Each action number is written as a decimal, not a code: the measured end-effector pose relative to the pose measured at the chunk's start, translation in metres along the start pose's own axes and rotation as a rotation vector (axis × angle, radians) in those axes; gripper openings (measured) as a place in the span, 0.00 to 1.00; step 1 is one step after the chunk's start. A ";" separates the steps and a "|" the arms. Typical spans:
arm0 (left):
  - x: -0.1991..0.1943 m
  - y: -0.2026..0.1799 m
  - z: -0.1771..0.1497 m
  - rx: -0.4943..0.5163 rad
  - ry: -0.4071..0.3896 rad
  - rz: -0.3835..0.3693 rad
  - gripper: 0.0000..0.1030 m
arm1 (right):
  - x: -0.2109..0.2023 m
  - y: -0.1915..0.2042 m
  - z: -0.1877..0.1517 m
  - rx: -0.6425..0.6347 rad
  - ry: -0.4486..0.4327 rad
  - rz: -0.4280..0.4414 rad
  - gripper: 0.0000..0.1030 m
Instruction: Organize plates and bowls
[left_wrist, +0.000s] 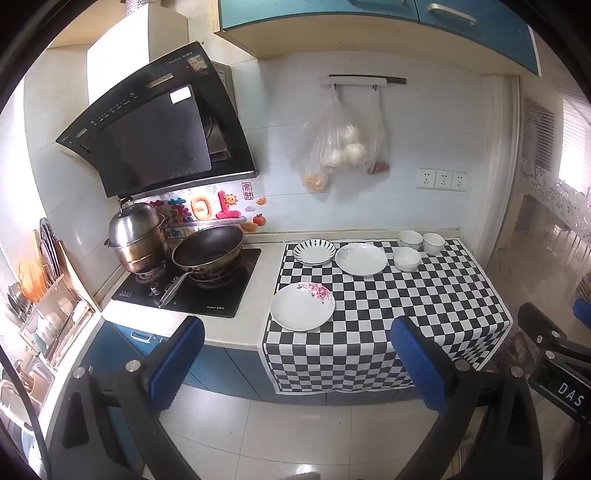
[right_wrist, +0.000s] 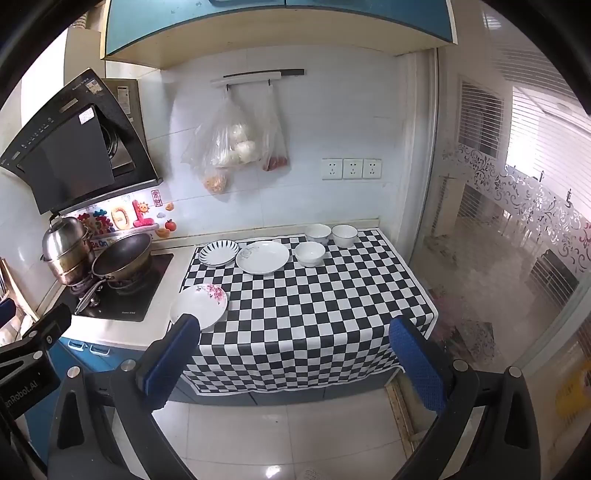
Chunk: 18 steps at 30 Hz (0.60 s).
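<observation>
1. Nothing looks organized yet: three plates and three bowls lie apart on the checkered cloth (right_wrist: 314, 306) that covers the counter (left_wrist: 236, 325).
2. The flowered plate (left_wrist: 302, 306) sits alone at the front left corner of the cloth, partly over its edge.
3. The striped plate (left_wrist: 314, 252) and the plain white plate (left_wrist: 361, 258) lie side by side at the back, close together but not stacked.
4. The three bowls (right_wrist: 325, 240) stand to the right of these plates, near each other, none inside another.
5. The left gripper (left_wrist: 299, 358) and the right gripper (right_wrist: 295, 356) are both in front of the counter, above the floor. Their jaws are spread wide and hold nothing.
6. I judge the whole work is left: stacking the plates together and nesting the bowls.
</observation>
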<state>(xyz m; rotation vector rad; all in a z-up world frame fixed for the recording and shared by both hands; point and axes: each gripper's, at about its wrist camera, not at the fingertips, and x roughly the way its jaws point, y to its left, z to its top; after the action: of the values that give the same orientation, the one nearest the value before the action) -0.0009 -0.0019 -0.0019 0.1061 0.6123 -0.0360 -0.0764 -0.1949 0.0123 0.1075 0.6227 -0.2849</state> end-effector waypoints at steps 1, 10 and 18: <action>0.000 0.000 0.000 0.001 0.001 -0.001 1.00 | -0.001 0.001 -0.001 0.000 0.000 0.000 1.00; 0.005 -0.010 0.000 0.008 0.006 -0.005 1.00 | 0.001 0.000 -0.003 -0.002 0.005 0.001 1.00; 0.003 -0.010 0.002 0.008 0.002 -0.009 1.00 | 0.001 0.000 -0.003 -0.002 0.004 -0.004 1.00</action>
<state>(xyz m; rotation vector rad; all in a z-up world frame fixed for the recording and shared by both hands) 0.0024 -0.0123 -0.0029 0.1112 0.6151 -0.0470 -0.0773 -0.1944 0.0096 0.1051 0.6275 -0.2876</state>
